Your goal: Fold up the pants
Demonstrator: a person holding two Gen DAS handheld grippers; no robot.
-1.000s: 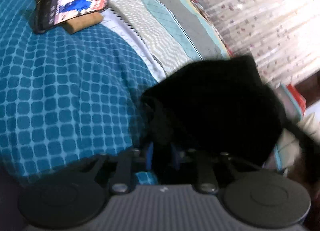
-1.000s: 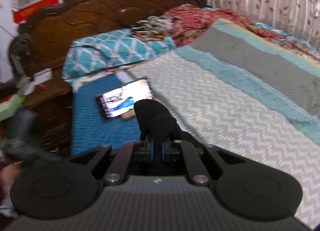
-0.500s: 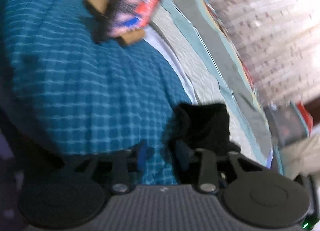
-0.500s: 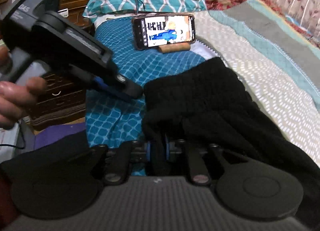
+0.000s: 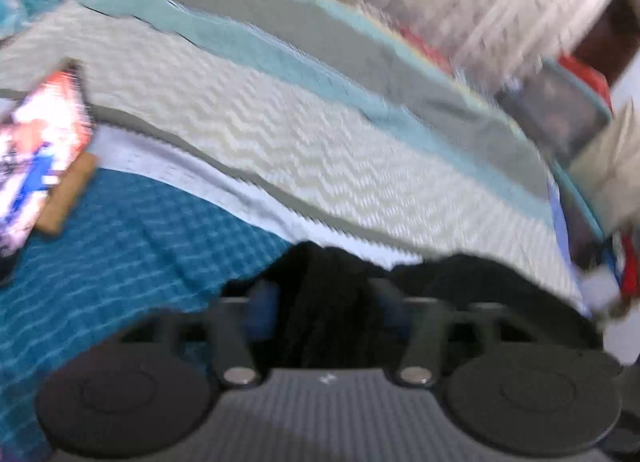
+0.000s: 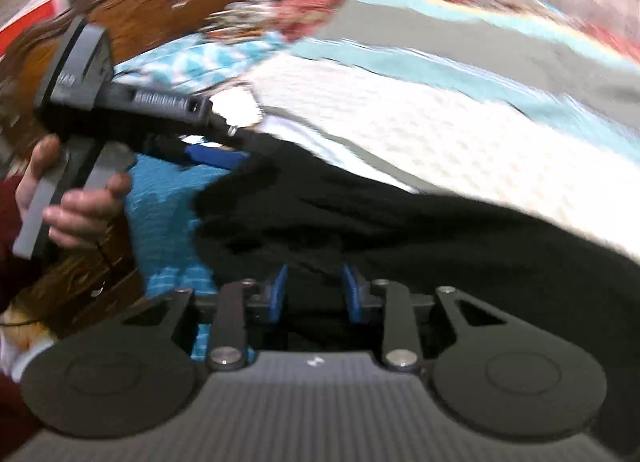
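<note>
Left wrist view was pretty smeared with motion blur, but you could make out the pants [image 5: 324, 302] as a plain black, soft, slightly fuzzy bunch of cloth sitting right at the bottom of the picture, over the spot where the blue checked cover [image 5: 120, 262] meets the cream zigzag bedspread [image 5: 320, 149]. The left gripper [image 5: 326, 298] had a thick fold of that black cloth wedged between its two blue pads [image 5: 262, 298]; the pads sat a little apart in the picture, but only by the width of the cloth, so it was clamped on the pants. A phone [image 5: 36, 149] with a lit screen leaned on a little wooden block [image 5: 68, 193] off to the left. Right wrist view showed a lot more of the pants [image 6: 400, 229]: a wide dark mass, rumpled, no pattern, draped from the blue cover across onto the cream bedspread and running off toward the right. The right gripper [image 6: 314, 294] had its blue pads [image 6: 278, 294] visibly spread and its jaws were opening, with black cloth lying between them but not squeezed. Further back on the left, a hand [image 6: 68, 201] held the left gripper [image 6: 224, 155], whose blue tips pinched the far edge of the pants.
</note>
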